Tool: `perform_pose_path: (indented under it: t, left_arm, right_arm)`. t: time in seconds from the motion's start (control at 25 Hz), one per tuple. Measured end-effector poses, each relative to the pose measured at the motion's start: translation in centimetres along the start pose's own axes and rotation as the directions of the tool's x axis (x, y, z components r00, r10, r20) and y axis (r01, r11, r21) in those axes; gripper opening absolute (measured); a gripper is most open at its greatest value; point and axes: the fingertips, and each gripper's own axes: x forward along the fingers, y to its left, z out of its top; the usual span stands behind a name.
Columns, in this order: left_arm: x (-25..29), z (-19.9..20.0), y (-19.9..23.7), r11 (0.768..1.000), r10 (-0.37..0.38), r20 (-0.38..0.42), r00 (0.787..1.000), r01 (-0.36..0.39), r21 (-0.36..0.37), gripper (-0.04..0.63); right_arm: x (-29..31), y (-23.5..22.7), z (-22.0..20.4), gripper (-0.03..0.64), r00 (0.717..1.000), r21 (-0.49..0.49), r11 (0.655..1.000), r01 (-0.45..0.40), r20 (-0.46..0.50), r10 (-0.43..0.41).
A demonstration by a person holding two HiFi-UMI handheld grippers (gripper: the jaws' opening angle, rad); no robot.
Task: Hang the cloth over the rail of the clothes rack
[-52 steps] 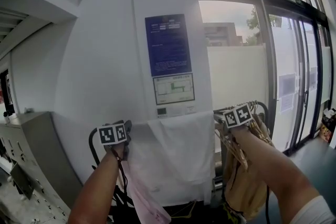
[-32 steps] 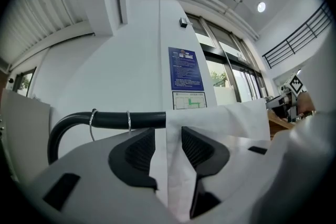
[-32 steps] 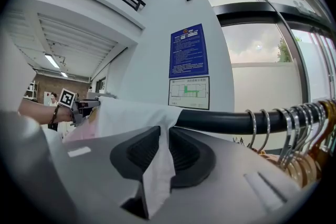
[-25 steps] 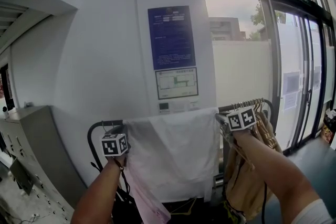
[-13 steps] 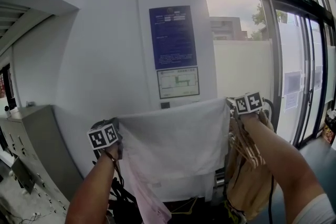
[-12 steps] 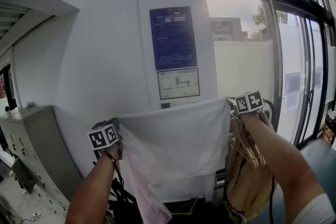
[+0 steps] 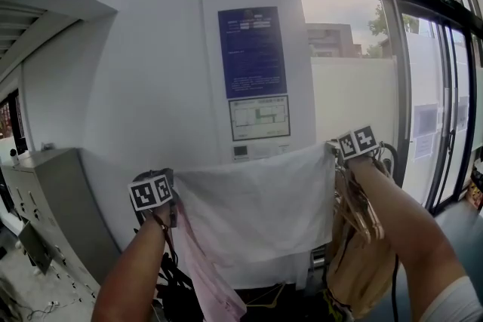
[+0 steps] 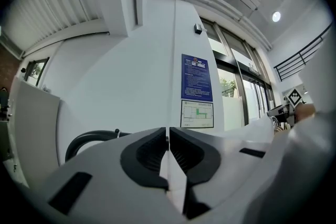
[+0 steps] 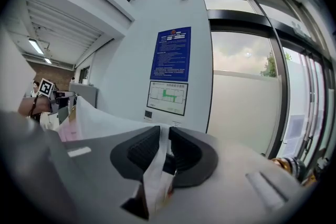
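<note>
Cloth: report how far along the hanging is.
Done: the cloth is held up, spread wide by the rail. In hand: the left gripper is clamped on one corner; the right gripper has just been opening its jaws, cloth between them. Left, it seems: draping it over that rail and letting go.

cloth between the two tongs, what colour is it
Plain white; the cloth shows best in the head view.

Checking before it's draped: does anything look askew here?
The white cloth hangs askew: its corner at the right gripper sits higher than the one pinched in the left gripper. The right jaws have just been opening, cloth between them.
</note>
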Motion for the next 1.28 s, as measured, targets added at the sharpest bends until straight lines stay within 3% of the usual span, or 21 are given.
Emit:
perform_pose_path:
  t: [0.08, 0.36, 0.52, 0.76, 0.88, 1.0, 1.28]
  left_arm:
    - [0.0, 0.3, -0.1, 1.0, 0.001, 0.004, 1.0, -0.001, 0.005, 0.009]
    - [-0.2, 0.6, 0.1, 1.0, 0.017, 0.017, 1.0, -0.017, 0.006, 0.009]
    - [-0.2, 1.1, -0.6, 1.0, 0.014, 0.038, 0.999, -0.014, 0.004, 0.009]
    - [-1.9, 0.0, -5.2, 0.997, -0.074, 0.062, 0.995, 0.072, 0.028, 0.009]
    - [-2.5, -2.4, -9.1, 0.989, -0.149, 0.037, 0.988, 0.148, 0.028, 0.008]
    - [-3.1, -4.4, -12.8, 0.978, -0.201, 0.024, 0.979, 0.199, 0.053, 0.006]
    - [-5.9, -9.7, -21.6, 0.941, -0.317, 0.0, 0.948, 0.315, 0.123, 0.006]
  right_arm:
    - [0.2, 0.2, 0.4, 0.08, 1.0, 0.002, 1.0, -0.014, -0.001, 0.014]
    - [-1.2, -1.4, 2.2, 0.095, 0.997, 0.012, 0.998, 0.057, 0.055, -0.058]
    - [-2.0, -0.6, 2.6, 0.095, 0.995, 0.016, 0.999, 0.031, 0.091, -0.032]
    - [-4.4, 6.5, 0.9, 0.067, 0.975, -0.057, 0.995, -0.084, 0.202, 0.094]
    - [-5.0, 10.3, -2.0, 0.008, 0.961, -0.09, 0.989, -0.116, 0.241, 0.135]
    - [-4.7, 14.1, -5.2, 0.003, 0.954, -0.106, 0.982, -0.158, 0.239, 0.18]
    - [-5.2, 22.1, -10.0, 0.002, 0.927, -0.056, 0.965, -0.256, 0.27, 0.262]
